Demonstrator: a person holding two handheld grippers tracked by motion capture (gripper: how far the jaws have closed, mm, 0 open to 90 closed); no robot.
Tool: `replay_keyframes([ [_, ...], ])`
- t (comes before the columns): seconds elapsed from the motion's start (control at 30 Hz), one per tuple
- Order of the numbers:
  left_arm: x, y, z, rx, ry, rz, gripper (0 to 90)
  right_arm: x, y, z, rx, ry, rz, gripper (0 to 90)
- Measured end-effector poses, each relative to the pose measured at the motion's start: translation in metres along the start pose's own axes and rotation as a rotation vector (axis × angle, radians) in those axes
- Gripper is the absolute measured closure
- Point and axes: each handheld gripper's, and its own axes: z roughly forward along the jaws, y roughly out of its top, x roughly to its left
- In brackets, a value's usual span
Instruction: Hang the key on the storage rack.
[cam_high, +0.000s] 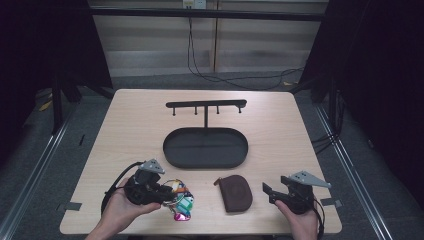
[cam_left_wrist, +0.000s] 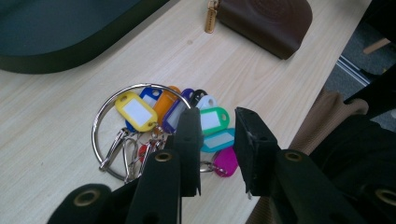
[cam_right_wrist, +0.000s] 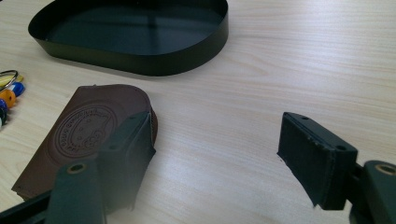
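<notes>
A metal key ring with several coloured tags lies near the table's front edge, left of centre. My left gripper hovers right over the tags. In the left gripper view its jaws stand a little apart, with the green and teal tags showing through the gap and nothing pressed between the pads. A brown leather pouch lies flat to the right of the keys. My right gripper rests just right of the pouch, jaws wide open over bare wood.
A black oval tray sits mid-table, with a black hook rack standing behind it. The tray's wall lies just beyond the pouch. The table's front edge is close to both hands.
</notes>
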Motion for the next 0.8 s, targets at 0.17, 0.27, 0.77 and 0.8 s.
replay_keyframes([
  [0.17, 0.001, 0.008, 0.007, 0.059, -0.004, -0.005, 75.5, 0.0, 0.0, 0.0, -0.001, 0.0, -0.001, 26.3],
  [0.27, 0.004, 0.012, 0.016, 0.105, -0.004, -0.016, 76.3, 0.0, 0.0, 0.0, -0.002, 0.001, -0.004, 26.4],
  [0.77, 0.01, 0.028, 0.049, 0.309, -0.036, -0.024, 74.9, 0.001, 0.0, 0.0, 0.001, -0.003, -0.009, 26.4],
  [0.8, 0.009, 0.028, 0.05, 0.318, -0.027, -0.02, 74.9, 0.001, 0.0, 0.0, 0.001, -0.003, -0.009, 26.4],
])
